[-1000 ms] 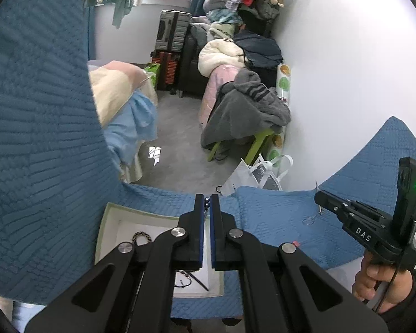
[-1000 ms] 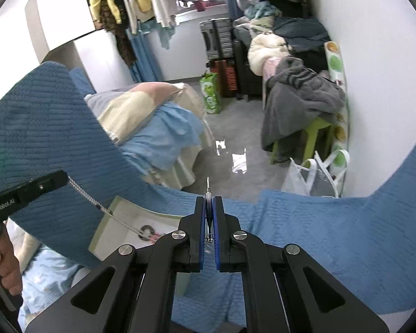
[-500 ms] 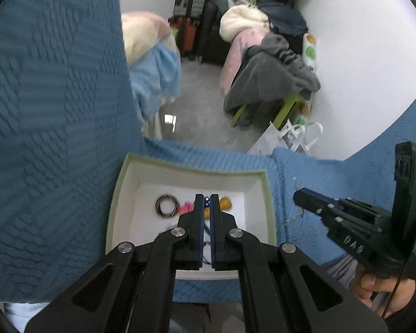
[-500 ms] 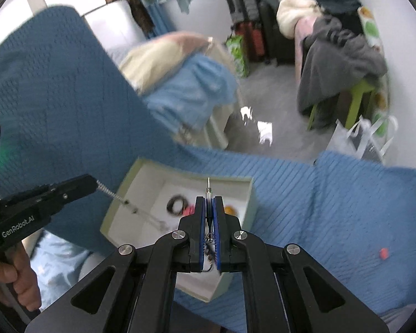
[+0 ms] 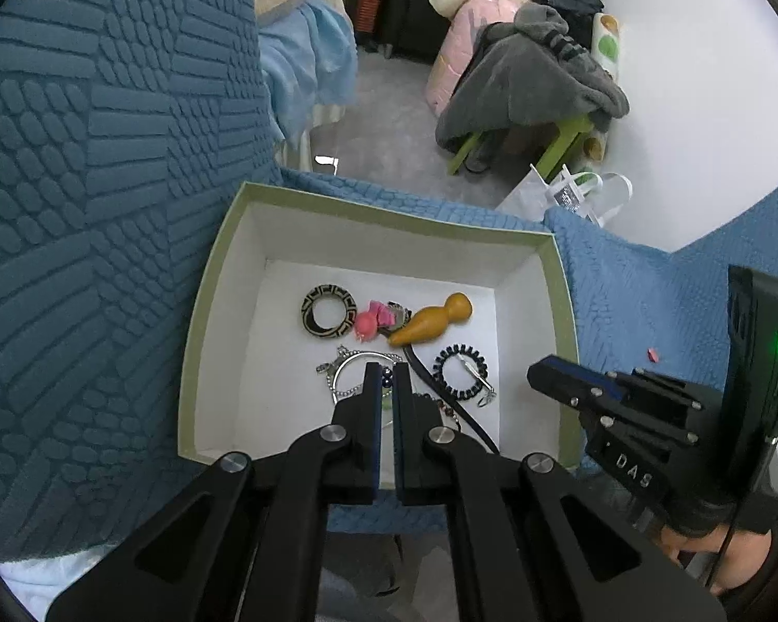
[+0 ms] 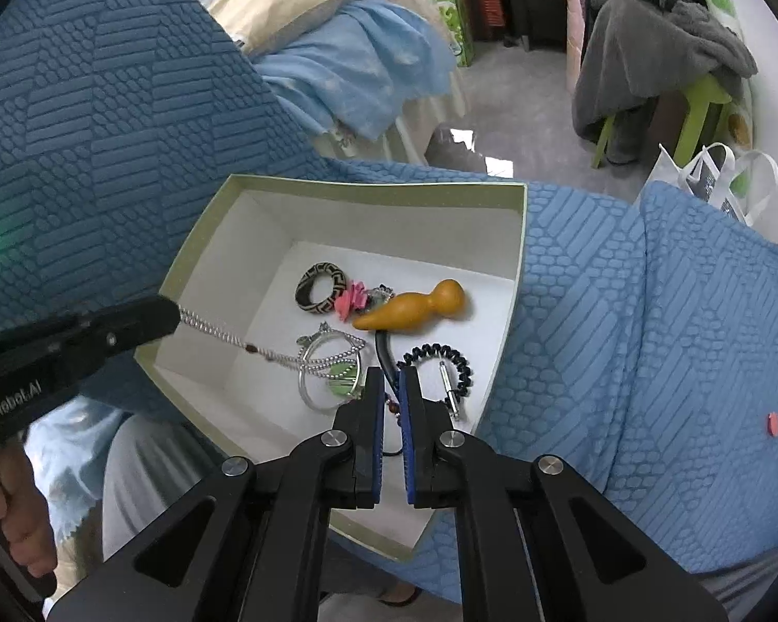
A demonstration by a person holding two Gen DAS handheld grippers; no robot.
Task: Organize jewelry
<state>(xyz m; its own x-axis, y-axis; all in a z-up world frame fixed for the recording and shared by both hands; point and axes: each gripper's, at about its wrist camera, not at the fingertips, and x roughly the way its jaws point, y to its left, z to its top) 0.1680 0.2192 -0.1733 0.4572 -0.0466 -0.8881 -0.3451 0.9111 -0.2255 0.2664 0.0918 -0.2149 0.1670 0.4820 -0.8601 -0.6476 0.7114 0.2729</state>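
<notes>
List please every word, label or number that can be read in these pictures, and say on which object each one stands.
"DAS": white letters on the body of the black right gripper, seen in the left wrist view.
"GenRobot.AI": white letters on the side of the black left gripper, seen in the right wrist view; the first letter is partly cut off.
The label on the white plastic bag on the floor is too small to read.

Blue quilted bedspread [image 6: 586, 311], green-rimmed box [image 6: 516, 280], small red piece [image 6: 773, 423]
</notes>
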